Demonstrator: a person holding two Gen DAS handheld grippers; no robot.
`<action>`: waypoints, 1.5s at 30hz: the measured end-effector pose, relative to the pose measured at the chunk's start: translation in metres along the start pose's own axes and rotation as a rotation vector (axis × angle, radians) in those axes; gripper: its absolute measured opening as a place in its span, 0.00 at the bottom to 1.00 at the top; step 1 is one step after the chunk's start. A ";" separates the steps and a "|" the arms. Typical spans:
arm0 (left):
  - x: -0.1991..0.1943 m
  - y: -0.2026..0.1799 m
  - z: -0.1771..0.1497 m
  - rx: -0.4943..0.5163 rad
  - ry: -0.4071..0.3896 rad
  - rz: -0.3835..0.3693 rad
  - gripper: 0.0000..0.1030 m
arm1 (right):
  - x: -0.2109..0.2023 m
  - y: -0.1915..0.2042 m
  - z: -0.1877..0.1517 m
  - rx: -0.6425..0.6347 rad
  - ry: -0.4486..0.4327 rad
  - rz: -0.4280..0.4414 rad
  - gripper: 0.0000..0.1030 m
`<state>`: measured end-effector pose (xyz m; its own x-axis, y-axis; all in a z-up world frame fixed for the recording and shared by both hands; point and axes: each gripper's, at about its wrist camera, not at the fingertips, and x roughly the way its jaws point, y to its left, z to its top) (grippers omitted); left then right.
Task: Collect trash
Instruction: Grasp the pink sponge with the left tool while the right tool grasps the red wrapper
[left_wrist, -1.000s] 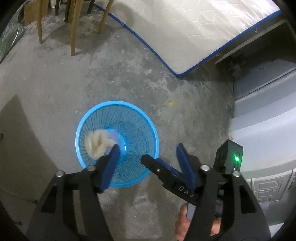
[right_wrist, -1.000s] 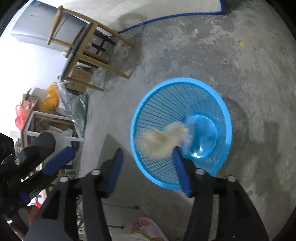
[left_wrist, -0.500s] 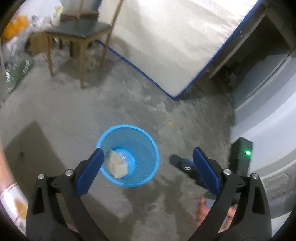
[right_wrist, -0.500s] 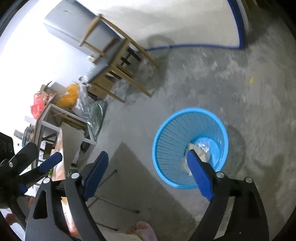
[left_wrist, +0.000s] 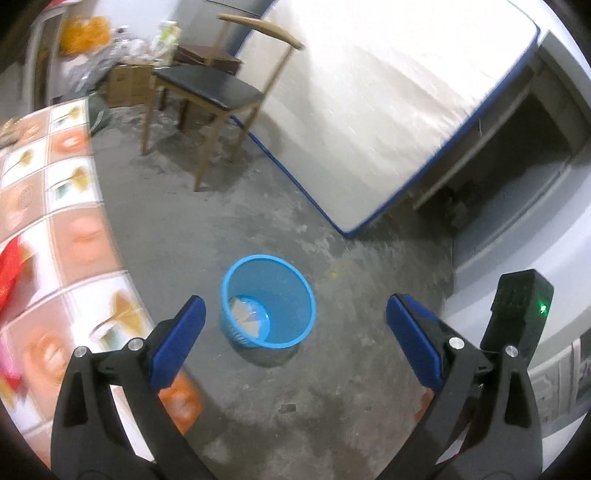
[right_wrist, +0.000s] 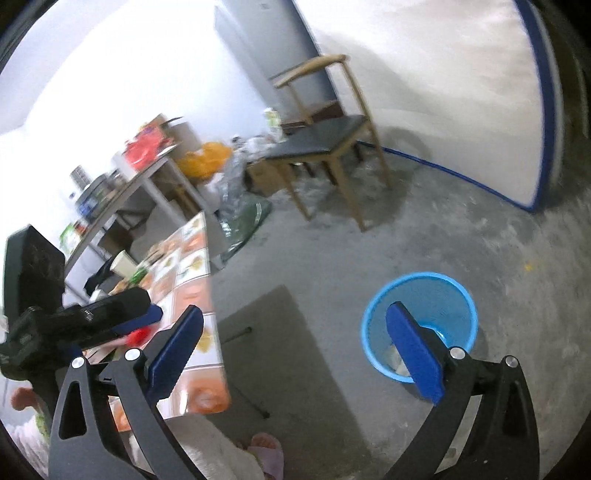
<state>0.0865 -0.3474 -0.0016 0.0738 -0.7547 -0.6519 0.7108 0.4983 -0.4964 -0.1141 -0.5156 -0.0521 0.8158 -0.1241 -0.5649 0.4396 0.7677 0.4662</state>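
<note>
Right now, scanning left to right. Counter (left_wrist: 70, 206) with the tiled-pattern cloth sits far left; red item (left_wrist: 9, 273) on it, plus blurred clutter further back in the right wrist view (cup (right_wrist: 123, 263), dark stuff) — could be more trash, can't tell.

Left hand-held gripper (left_wrist: 291, 336): jaws spread wide, nothing between them, held high over the floor (left_wrist: 295, 406).

Blue basket (left_wrist: 269, 307) stands upright on the floor, just beside the counter edge. Crumpled paper trash (left_wrist: 242, 314) lies inside at the bottom, against the left wall. So that piece reads as deposited.

Right hand-held gripper (right_wrist: 295, 347): also wide apart and empty; basket (right_wrist: 419, 325) shows behind its right finger.

Small yellow speck (left_wrist: 333, 274) on the floor right of the basket — maybe trash, too small to say.

Further right: chair (left_wrist: 210, 88), mattress (left_wrist: 369, 110) leaning on the wall.

Progress guess: at least one item binned, both grippers free; what's left is whatever trash is on the counter, unclear how much.

Writing: none readable. Only a green LED on the black box (left_wrist: 521, 314) at far right.
</note>
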 end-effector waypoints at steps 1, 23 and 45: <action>-0.011 0.009 -0.005 -0.017 -0.019 0.020 0.92 | 0.000 0.011 -0.001 -0.014 0.007 0.029 0.94; -0.226 0.172 -0.081 -0.092 -0.363 0.432 0.92 | 0.146 0.204 -0.035 -0.031 0.367 0.331 0.93; -0.170 0.257 -0.006 -0.194 -0.030 0.563 0.56 | 0.245 0.219 -0.030 -0.031 0.514 0.335 0.61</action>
<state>0.2525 -0.0888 -0.0213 0.4239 -0.3625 -0.8300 0.4164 0.8918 -0.1768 0.1709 -0.3590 -0.1086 0.6185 0.4402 -0.6509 0.1735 0.7315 0.6595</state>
